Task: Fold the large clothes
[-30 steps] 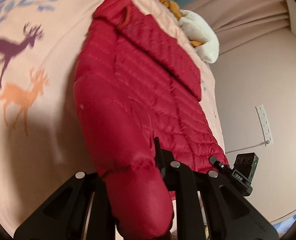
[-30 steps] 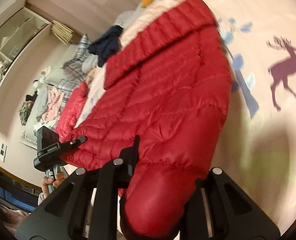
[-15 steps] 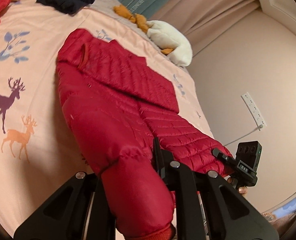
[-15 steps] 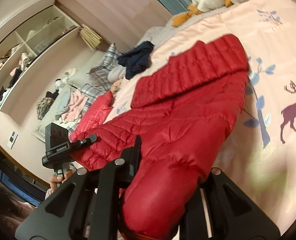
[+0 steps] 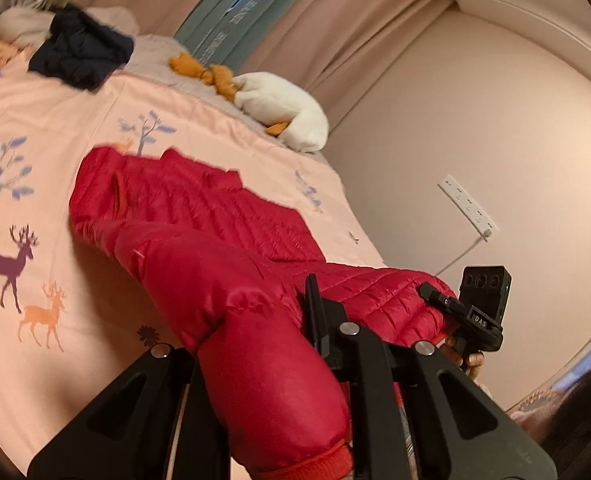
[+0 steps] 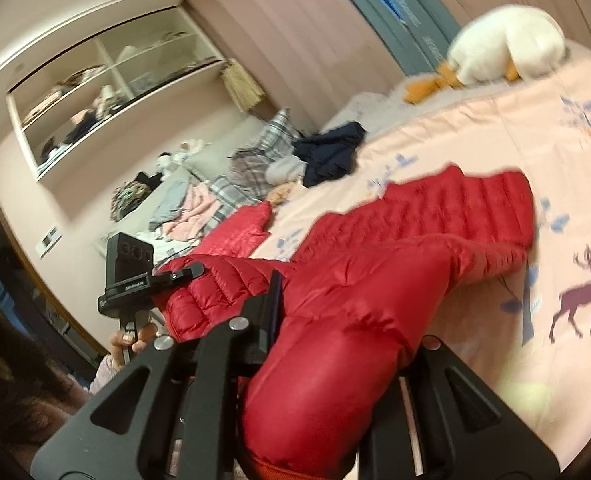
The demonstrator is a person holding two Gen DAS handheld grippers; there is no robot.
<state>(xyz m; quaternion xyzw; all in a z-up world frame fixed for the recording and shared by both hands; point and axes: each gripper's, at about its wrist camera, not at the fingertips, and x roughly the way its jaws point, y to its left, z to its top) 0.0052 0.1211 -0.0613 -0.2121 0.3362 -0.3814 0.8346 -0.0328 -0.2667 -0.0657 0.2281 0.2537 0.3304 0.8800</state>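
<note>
A red quilted down jacket [image 5: 199, 216] lies on the pink bedspread [image 5: 55, 128] with its near end lifted. My left gripper [image 5: 263, 344] is shut on the jacket's hem and sleeve cuff, which bulges between its fingers. My right gripper [image 6: 335, 344] is shut on the other corner of the same jacket [image 6: 435, 216]. Each gripper shows in the other's view: the right one in the left wrist view [image 5: 471, 312], the left one in the right wrist view [image 6: 143, 276]. The far end of the jacket still rests on the bed.
A white plush duck [image 5: 279, 108] and a dark navy garment [image 5: 79, 56] lie near the head of the bed. A second red garment [image 6: 239, 228] and piled clothes [image 6: 183, 208] lie at the bed's left side. A wall socket strip [image 5: 467, 208] is on the right.
Both grippers have risen and pulled back with the jacket's near end. The views tilt up, showing more of the room, and the jacket stretches up off the bed.
</note>
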